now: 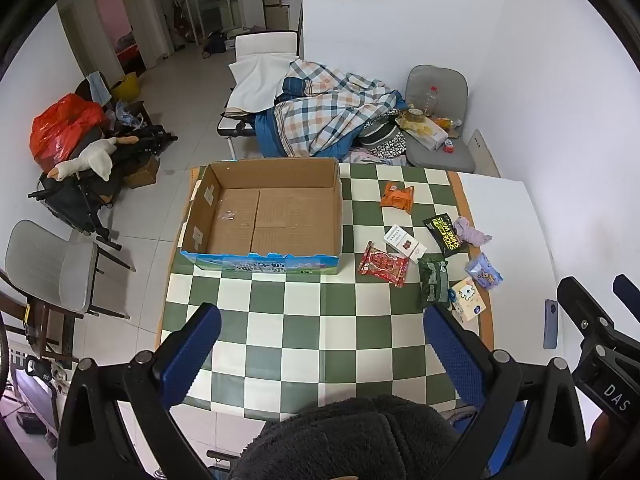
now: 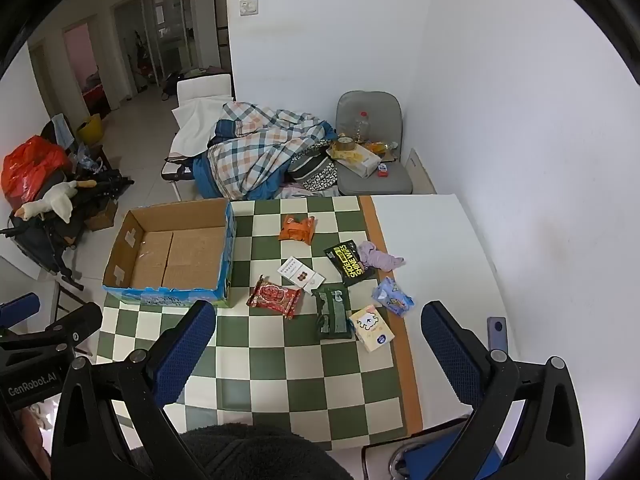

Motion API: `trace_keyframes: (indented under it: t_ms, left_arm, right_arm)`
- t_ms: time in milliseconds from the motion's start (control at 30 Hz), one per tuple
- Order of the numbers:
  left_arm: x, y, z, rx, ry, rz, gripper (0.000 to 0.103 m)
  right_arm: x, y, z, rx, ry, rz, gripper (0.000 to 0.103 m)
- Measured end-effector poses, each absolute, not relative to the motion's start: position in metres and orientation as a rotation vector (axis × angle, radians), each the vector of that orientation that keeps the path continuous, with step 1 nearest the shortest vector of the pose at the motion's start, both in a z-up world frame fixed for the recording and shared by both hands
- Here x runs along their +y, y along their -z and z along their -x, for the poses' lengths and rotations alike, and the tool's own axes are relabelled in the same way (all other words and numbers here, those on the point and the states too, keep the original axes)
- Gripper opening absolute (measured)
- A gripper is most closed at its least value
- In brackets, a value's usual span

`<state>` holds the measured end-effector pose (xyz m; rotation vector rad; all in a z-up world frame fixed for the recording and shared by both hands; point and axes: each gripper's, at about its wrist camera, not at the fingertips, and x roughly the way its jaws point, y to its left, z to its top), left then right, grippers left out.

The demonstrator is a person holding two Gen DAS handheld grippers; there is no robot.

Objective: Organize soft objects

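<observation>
Both grippers, left (image 1: 320,344) and right (image 2: 318,340), jaws spread, empty; green pack (image 2: 331,314) long axis pointing away, beside cardboard box (image 2: 172,252).

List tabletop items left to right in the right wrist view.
cardboard box → red snack packet → green pack → blue tissue pack → phone

The black packet (image 2: 351,261) on the table reads "SHOE SHINE WIPES" in yellow letters. In the right wrist view, the body of the left hand-held gripper (image 2: 32,364) bears "GenRobot.AI" in white; in the left wrist view, the right hand-held gripper (image 1: 608,364) shows "DAS". Printing on the other packets and the box front is too small to read.
</observation>
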<state>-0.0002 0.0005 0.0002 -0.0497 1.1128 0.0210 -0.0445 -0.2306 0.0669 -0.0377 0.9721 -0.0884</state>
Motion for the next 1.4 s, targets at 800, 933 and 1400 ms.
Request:
trace_keyframes:
  t_ms: [800, 933, 1400]
  left_arm:
    - [-0.0002, -0.0002, 0.0000, 1.113, -0.022, 0.047, 0.103]
    - [0.0000, -0.0001, -0.0001, 1.114, -0.022, 0.048, 0.103]
    - [-0.0037, 0.0025, -0.0007, 1.112, -0.023, 0.050, 0.103]
  right_arm:
    - [-0.2299, -0.0691, 0.0459, 0.977, 0.092, 0.044, 0.103]
    - [-0.2305, -0.0689, 0.0460, 0.975, 0.091, 0.044, 0.103]
    - [-0.2302, -0.0691, 0.0457, 0.975, 0.089, 0.041, 0.103]
